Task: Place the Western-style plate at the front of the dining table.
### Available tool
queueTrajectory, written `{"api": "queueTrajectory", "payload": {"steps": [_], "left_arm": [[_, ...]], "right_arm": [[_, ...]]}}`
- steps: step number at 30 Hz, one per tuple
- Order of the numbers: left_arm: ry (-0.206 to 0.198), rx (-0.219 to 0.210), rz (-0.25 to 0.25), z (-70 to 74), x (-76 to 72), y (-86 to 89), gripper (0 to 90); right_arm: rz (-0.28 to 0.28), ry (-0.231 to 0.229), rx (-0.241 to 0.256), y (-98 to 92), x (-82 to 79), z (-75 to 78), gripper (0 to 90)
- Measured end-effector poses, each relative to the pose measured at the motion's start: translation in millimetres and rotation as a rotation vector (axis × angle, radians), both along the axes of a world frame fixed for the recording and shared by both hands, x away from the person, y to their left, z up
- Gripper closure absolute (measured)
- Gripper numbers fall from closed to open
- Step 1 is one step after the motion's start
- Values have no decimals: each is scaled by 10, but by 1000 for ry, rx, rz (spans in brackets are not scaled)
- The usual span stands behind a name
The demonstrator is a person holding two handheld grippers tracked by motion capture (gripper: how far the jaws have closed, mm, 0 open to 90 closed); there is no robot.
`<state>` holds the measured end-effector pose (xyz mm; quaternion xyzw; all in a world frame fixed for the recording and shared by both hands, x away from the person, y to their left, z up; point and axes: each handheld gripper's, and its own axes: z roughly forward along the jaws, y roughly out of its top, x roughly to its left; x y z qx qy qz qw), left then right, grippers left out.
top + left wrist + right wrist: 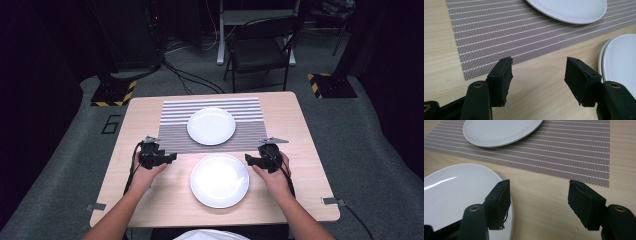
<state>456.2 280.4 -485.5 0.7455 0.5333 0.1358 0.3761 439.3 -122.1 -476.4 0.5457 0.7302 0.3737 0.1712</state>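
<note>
Near plate (219,180) on bare table (150,200) — left hand-held gripper (172,158) and right hand-held gripper (248,159) flank it, both spread, empty.

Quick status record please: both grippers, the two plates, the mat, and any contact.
left gripper: open, holds nothing, left of the near plate
right gripper: open, holds nothing, right of the near plate
near plate: white, on bare table between the grippers; left gripper view hints at a second rim beneath
far plate: white, on the striped mat
contact: none visible
</note>
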Motion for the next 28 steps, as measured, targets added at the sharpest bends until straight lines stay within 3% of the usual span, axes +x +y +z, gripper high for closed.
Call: {"api": "queueTrajectory", "payload": {"steps": [5,9,14,18,28], "left_arm": [[4,13,-5,-61,-2,-3,385],[14,66,-18,-121,12,-1,385],[21,94,-43,-157,10,-31,389],[31,105,-79,-173,5,-66,394],[26,98,-79,-212,39,-97,394]], "right_arm": [[-8,5,-3,-22,-6,-29,341],[-17,2,-25,-44,-13,-58,341],[-28,10,-30,-63,-13,-104,342],[-29,12,-36,-87,-19,-126,341],[-61,18,-38,-145,-2,-185,339]]}}
